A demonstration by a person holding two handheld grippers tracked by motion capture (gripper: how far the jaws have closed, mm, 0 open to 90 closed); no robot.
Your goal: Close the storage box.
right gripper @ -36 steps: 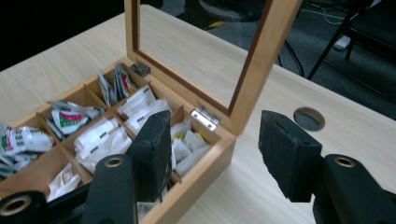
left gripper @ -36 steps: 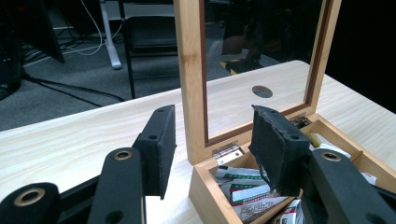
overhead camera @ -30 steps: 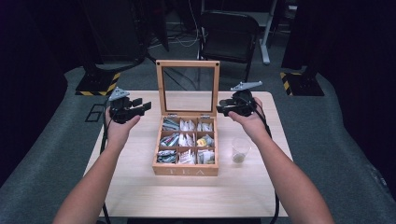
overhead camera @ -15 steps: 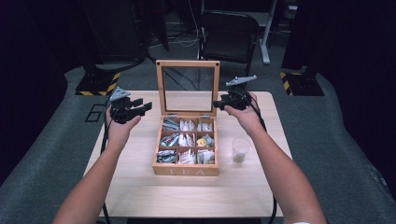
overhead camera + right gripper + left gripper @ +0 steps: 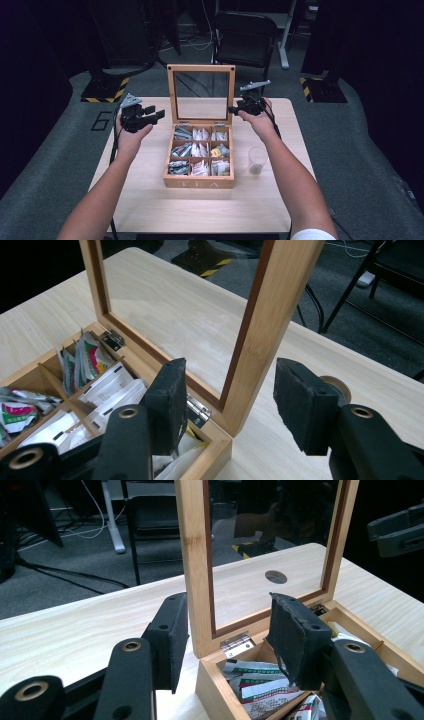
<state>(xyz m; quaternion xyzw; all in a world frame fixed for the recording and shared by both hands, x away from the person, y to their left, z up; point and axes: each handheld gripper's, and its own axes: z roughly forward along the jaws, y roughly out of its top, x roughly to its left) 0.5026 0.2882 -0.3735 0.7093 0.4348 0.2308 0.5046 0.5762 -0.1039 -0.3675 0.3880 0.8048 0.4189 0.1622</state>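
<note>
A wooden tea box [image 5: 200,184] stands mid-table with its glass lid [image 5: 201,67] upright. Its compartments hold several tea bags [image 5: 200,150]. My left gripper [image 5: 156,114] hovers open just left of the lid. In the left gripper view its jaws [image 5: 227,602] frame the lid's left post [image 5: 192,555], nothing between the pads. My right gripper [image 5: 234,108] is open at the lid's right edge. In the right gripper view the lid's right post [image 5: 260,330] stands in the gap of that gripper [image 5: 230,367], and the pads do not press it.
A small clear glass [image 5: 257,160] stands on the table right of the box, under my right forearm. A black chair [image 5: 245,37] is beyond the far table edge. The right gripper [image 5: 400,527] shows far off in the left gripper view.
My right hand has moved away from me and leftward, up to the lid's right edge. The left hand, the box and the glass have kept still.
</note>
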